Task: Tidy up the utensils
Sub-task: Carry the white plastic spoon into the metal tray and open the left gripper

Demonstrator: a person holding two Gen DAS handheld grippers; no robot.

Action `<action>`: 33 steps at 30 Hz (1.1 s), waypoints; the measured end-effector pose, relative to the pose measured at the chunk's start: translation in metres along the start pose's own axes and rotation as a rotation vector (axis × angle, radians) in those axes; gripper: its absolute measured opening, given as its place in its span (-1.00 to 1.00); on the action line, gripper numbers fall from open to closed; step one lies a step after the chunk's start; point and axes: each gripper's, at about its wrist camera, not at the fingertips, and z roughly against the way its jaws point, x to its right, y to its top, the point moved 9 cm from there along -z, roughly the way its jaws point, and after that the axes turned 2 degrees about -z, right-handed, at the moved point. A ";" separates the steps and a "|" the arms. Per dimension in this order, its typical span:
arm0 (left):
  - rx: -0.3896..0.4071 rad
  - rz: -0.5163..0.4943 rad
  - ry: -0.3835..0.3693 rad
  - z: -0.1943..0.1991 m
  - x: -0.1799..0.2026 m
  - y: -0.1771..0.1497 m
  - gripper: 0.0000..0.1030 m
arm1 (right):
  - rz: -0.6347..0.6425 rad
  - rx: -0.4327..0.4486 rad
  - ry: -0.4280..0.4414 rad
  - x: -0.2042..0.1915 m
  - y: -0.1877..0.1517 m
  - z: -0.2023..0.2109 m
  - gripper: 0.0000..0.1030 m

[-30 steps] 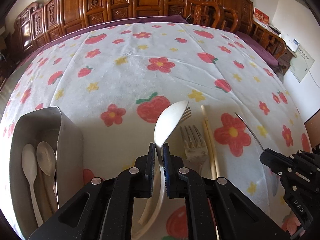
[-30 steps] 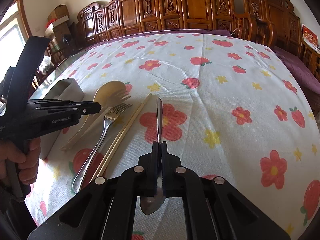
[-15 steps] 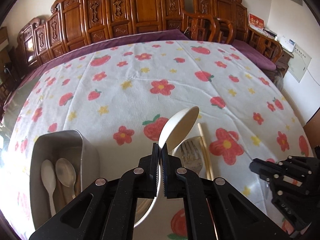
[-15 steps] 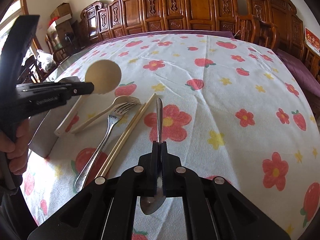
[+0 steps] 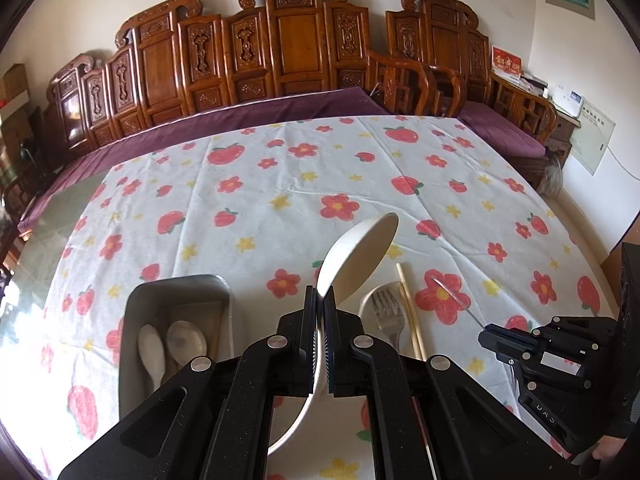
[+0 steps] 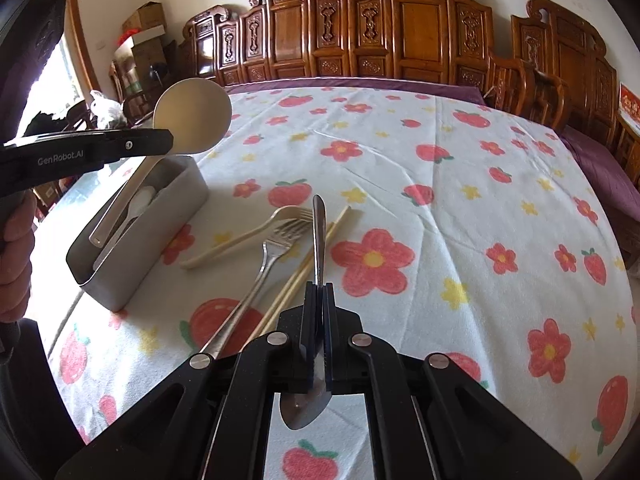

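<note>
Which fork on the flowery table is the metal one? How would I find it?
Start at the grey metal box on the flower-and-strawberry tablecloth. Beside it lie a cream plastic fork, then a shiny silver metal fork, then pale wooden chopsticks. The metal fork is the middle one, grey and gleaming while its neighbours are cream or tan.

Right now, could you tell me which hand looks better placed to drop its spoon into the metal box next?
Left, probably. The left gripper holds the cream spoon lifted beside the metal box. The right gripper, shut on the metal spoon, is farther off, beyond the forks.
</note>
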 end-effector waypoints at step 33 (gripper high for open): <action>-0.128 0.253 0.053 -0.047 -0.126 -0.053 -0.94 | 0.072 -0.018 0.026 -0.042 -0.012 -0.008 -0.92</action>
